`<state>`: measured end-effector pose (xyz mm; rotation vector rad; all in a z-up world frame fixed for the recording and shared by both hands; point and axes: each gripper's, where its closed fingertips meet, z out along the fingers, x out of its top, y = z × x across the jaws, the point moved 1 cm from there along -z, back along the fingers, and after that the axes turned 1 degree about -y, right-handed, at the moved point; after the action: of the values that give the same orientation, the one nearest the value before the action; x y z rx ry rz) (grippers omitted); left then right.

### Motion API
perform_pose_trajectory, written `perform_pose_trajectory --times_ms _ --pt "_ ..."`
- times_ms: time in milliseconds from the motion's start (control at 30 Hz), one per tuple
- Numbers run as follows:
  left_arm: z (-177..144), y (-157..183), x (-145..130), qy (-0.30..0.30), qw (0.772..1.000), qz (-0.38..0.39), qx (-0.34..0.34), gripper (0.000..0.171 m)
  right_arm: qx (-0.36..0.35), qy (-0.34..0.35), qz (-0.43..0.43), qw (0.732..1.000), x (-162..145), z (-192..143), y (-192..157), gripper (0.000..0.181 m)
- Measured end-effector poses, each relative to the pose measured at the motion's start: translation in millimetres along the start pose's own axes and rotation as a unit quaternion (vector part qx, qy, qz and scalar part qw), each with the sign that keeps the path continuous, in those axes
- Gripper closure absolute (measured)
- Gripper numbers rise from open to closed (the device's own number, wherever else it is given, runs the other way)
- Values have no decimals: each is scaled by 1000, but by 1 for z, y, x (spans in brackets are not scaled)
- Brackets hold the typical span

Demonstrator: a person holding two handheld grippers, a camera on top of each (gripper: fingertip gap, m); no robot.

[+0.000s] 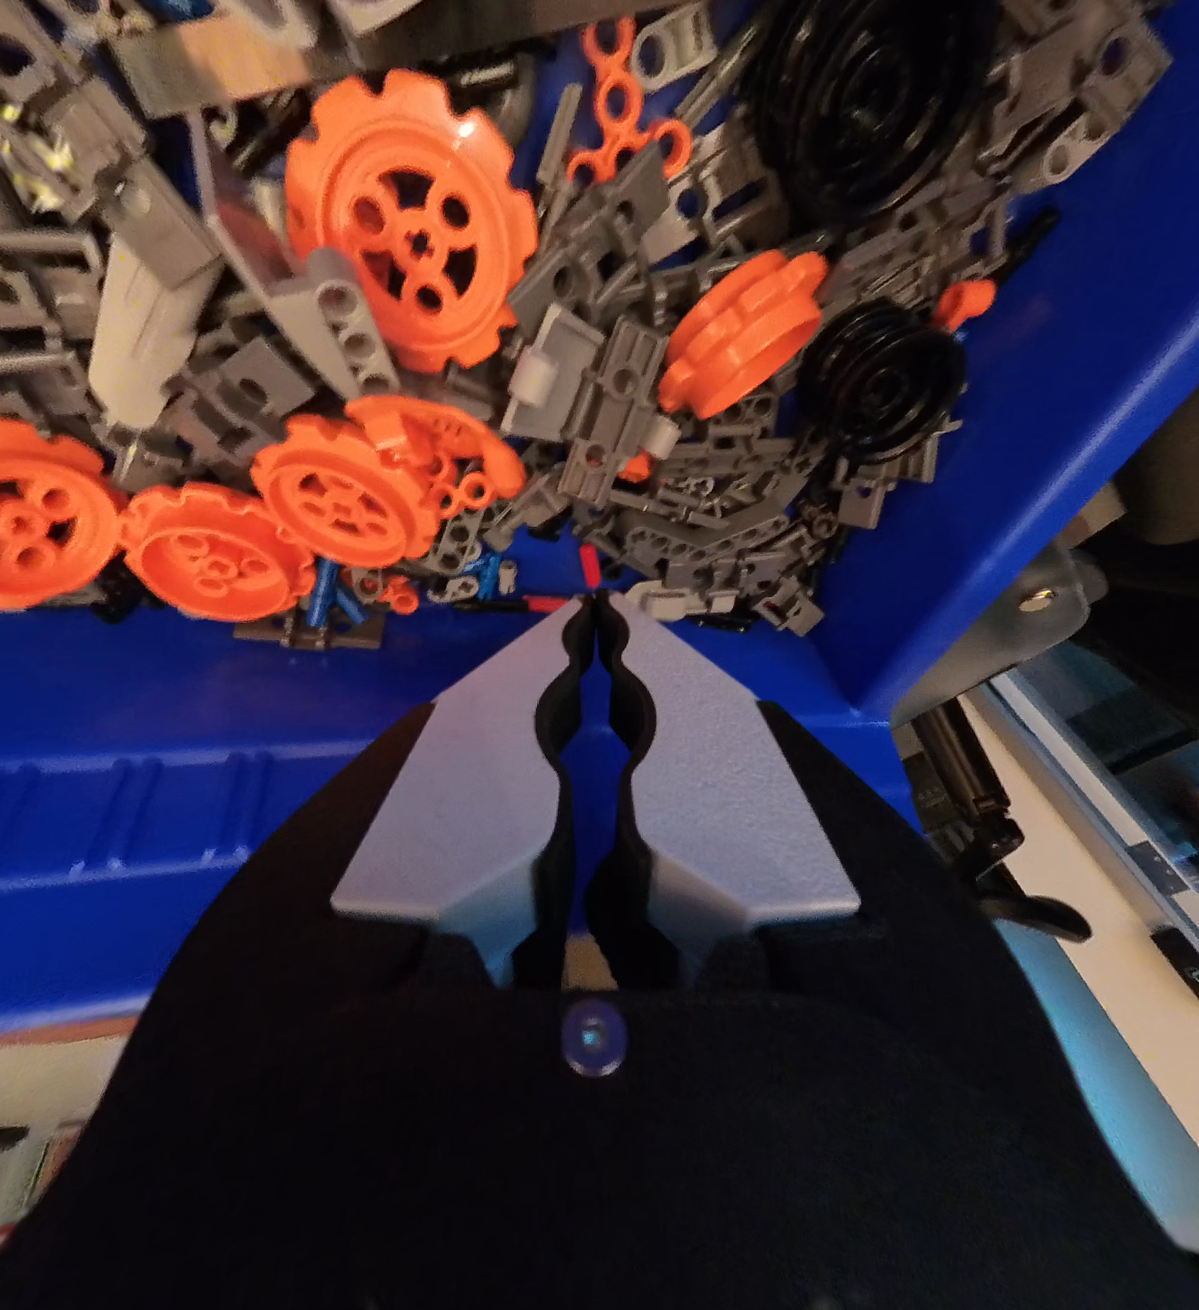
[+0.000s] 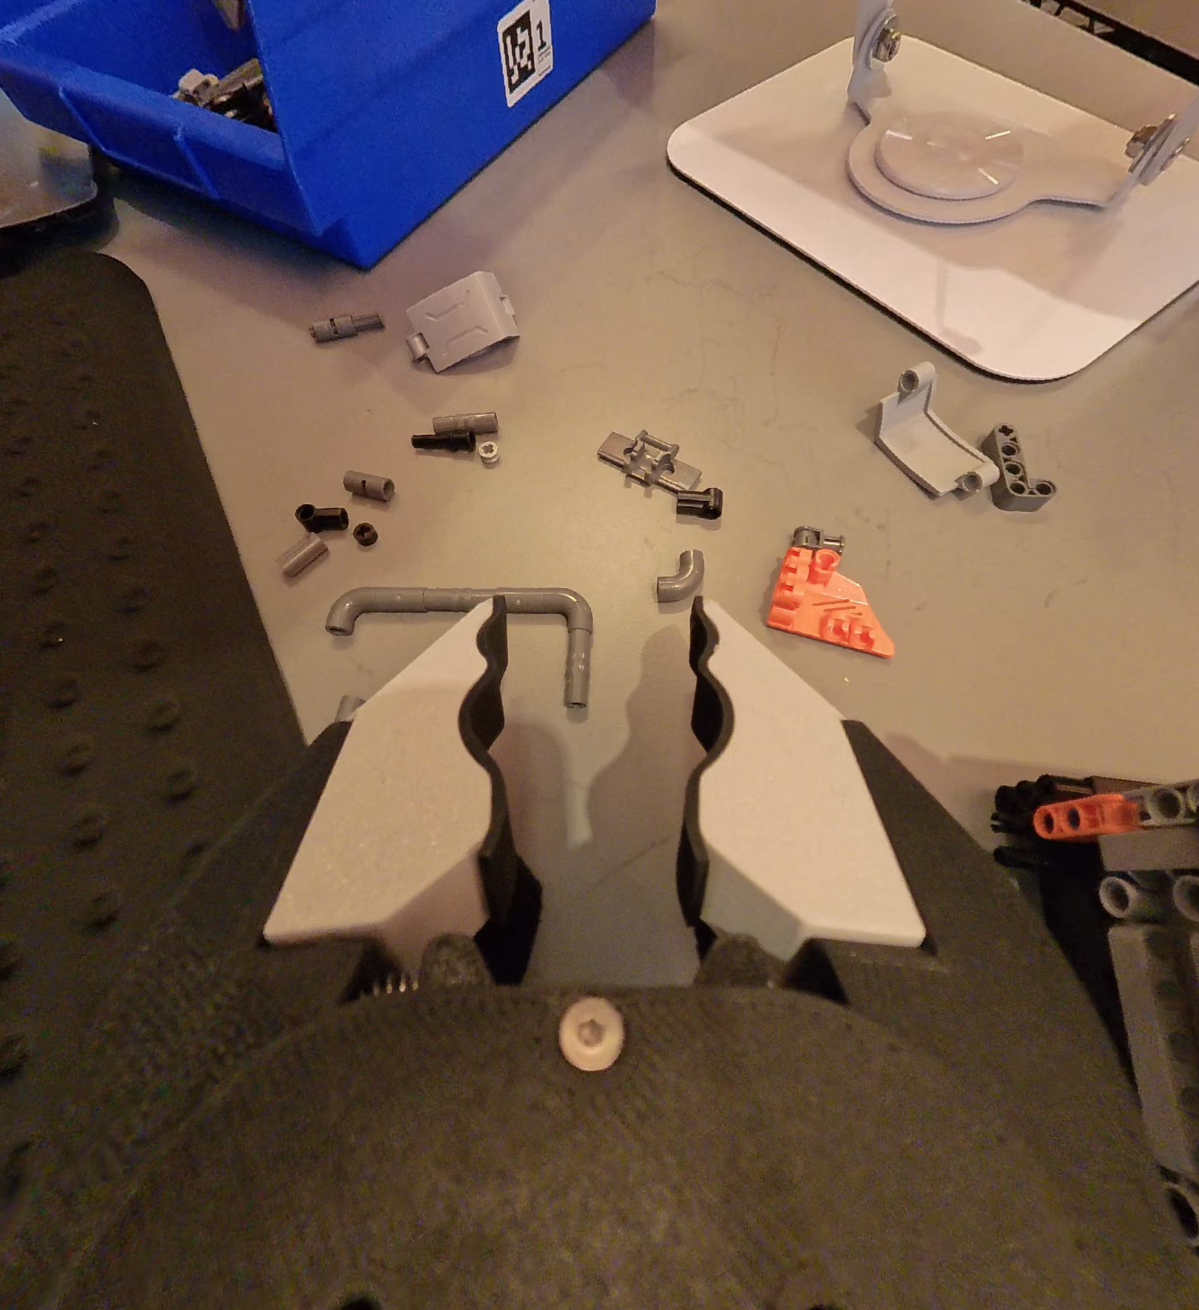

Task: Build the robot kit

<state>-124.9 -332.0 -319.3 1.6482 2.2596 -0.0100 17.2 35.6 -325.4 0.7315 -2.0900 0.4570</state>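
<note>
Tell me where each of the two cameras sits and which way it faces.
Left wrist view: on the left gripper, looking into the blue bin at orange wheels and grey parts; its own shut fingers show.
Right wrist view: on the right gripper, looking down at the grey table, over a grey bent tube and an orange wedge panel; its open fingers show.
Shared: the blue bin.

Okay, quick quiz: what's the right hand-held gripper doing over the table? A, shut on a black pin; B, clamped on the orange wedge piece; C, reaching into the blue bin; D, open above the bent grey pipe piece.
D: the right hand-held gripper has its jaws spread apart with nothing between them, over the bent grey pipe piece on the grey table.
</note>
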Motion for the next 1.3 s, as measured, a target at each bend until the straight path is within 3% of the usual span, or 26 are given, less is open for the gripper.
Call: perform_pose_trajectory --times_ms 100,433,600,933,1067,1300 --pt "12 -5 -3 -33 999 13 32 171 0 1 -1 1000 0 0 0 132" --pt "25 -5 -5 -89 995 17 43 162 -1 6 -3 1000 2 -2 -1 132" --pt "25 -2 -4 -82 996 9 26 171 -1 9 -3 1000 3 -3 -1 133" --pt "19 -13 3 -49 999 -5 23 171 2 11 -3 1000 3 -3 -1 134" --pt "22 -8 -1 -58 998 -13 8 159 3 13 -2 1000 3 -3 -1 134" --pt "24 -15 1 -54 998 -26 16 171 3 13 -2 1000 4 -4 -1 134"
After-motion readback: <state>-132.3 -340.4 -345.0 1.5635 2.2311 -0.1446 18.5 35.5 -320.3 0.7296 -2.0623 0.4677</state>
